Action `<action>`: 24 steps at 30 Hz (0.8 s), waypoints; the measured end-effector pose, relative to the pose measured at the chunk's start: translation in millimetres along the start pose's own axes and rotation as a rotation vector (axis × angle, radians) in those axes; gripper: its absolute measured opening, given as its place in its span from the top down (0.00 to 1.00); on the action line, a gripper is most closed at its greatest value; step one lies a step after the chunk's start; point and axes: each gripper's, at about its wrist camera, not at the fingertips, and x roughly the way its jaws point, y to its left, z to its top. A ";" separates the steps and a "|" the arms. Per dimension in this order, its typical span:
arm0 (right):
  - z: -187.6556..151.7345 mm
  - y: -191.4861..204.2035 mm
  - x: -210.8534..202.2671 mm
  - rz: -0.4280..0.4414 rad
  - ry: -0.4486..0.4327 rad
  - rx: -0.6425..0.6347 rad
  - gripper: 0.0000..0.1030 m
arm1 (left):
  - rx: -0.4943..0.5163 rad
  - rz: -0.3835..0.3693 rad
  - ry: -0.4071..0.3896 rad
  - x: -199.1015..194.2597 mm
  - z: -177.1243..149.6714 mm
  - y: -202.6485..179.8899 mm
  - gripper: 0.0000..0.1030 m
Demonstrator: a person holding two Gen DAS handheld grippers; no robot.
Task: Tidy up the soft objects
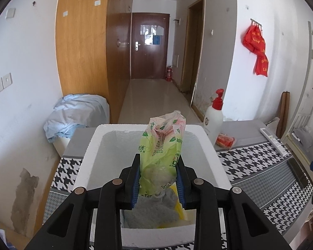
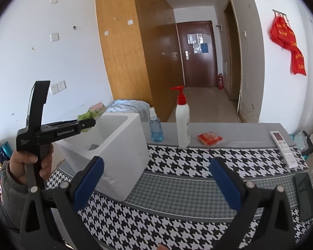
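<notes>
My left gripper (image 1: 158, 171) is shut on a green and pink plastic packet (image 1: 161, 145) and holds it upright over the open white foam box (image 1: 213, 145). Inside the box lie a grey cloth (image 1: 152, 210) and something yellow (image 1: 180, 209). In the right wrist view the left gripper (image 2: 87, 125) holds the packet (image 2: 94, 111) above the foam box (image 2: 125, 156). My right gripper (image 2: 156, 179) is open and empty above the houndstooth tablecloth (image 2: 177, 218). A red soft packet (image 2: 209, 138) lies on the table to the right of the box; it also shows in the left wrist view (image 1: 225, 140).
A white pump bottle with a red top (image 2: 182, 125) and a blue liquid bottle (image 2: 155, 129) stand behind the box. A remote control (image 2: 283, 148) and a dark phone (image 2: 304, 195) lie at the right. A blue cloth heap (image 1: 77, 114) sits by the wardrobe.
</notes>
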 end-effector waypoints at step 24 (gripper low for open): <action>-5.4 1.7 -11.3 -0.015 -0.024 -0.017 0.00 | 0.056 0.011 -0.191 -65.7 -18.1 -22.5 0.01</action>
